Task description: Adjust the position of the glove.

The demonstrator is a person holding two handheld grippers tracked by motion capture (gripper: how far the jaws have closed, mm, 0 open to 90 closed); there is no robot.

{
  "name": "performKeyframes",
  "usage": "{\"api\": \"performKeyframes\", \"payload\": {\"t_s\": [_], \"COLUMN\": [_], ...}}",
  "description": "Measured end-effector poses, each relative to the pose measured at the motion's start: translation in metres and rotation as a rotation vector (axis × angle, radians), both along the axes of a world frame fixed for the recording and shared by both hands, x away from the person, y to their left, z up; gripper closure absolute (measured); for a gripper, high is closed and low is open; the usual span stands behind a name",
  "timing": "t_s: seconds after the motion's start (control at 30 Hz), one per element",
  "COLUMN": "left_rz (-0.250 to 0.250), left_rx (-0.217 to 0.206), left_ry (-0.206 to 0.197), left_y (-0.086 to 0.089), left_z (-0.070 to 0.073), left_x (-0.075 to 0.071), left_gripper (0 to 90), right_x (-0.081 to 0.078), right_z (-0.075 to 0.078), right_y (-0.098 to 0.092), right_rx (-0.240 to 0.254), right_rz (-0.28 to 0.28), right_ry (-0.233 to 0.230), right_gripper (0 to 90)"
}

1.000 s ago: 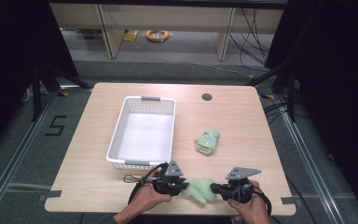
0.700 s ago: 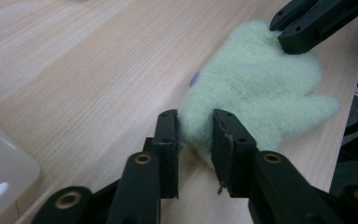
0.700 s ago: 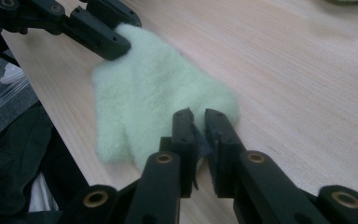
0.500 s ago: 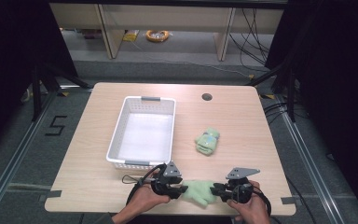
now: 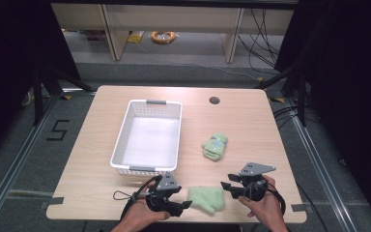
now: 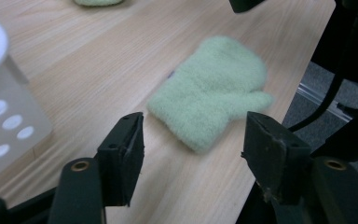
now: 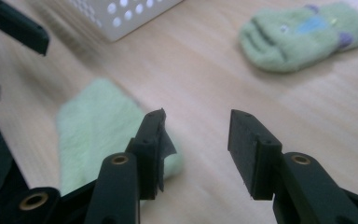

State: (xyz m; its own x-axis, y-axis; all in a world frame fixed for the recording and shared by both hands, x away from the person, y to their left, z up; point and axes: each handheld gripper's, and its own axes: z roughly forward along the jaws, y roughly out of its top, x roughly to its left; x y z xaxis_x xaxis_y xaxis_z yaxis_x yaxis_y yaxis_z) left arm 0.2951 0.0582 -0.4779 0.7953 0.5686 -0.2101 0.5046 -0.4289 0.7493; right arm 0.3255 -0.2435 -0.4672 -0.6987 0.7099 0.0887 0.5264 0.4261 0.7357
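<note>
1. Mitten [image 5: 206, 198] lies flat at the desk's [image 5: 251, 121] front edge, between the left gripper [image 5: 183, 206] and right gripper [image 5: 226, 187]; second mitten [image 5: 215, 146] sits mid-desk, just right of the basket [image 5: 123, 140]
2. Both sets of jaws have just been opening and stand apart, not pressing on anything, so the mitten's loose right now
3. Looks like a release, so I'd clear the fuzz fully before pulling away or it'll drag
4. For a re-grab, come in low at one edge of the mitten and pinch plenty of fabric, it's floppy
5. Mind the front edge, a nudge could slide it off
</note>
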Motion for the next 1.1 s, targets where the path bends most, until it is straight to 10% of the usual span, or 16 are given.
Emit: {"api": "performKeyframes", "payload": {"t_s": [0.57, 1.1], "left_rz": [0.067, 0.087], "left_rx": [-0.036, -0.019], "left_ry": [0.052, 0.062], "left_y": [0.024, 0.032], "left_z": [-0.010, -0.016], "left_x": [-0.011, -0.012], "left_gripper": [26.3, 25.9], "right_x": [0.085, 0.147], "right_z": [0.010, -0.007], "right_y": [0.011, 0.033], "right_rx": [0.023, -0.072], "right_rz": [-0.131, -0.184], "right_ry": [0.049, 0.082], "right_gripper": [54.8, 55.0]}}
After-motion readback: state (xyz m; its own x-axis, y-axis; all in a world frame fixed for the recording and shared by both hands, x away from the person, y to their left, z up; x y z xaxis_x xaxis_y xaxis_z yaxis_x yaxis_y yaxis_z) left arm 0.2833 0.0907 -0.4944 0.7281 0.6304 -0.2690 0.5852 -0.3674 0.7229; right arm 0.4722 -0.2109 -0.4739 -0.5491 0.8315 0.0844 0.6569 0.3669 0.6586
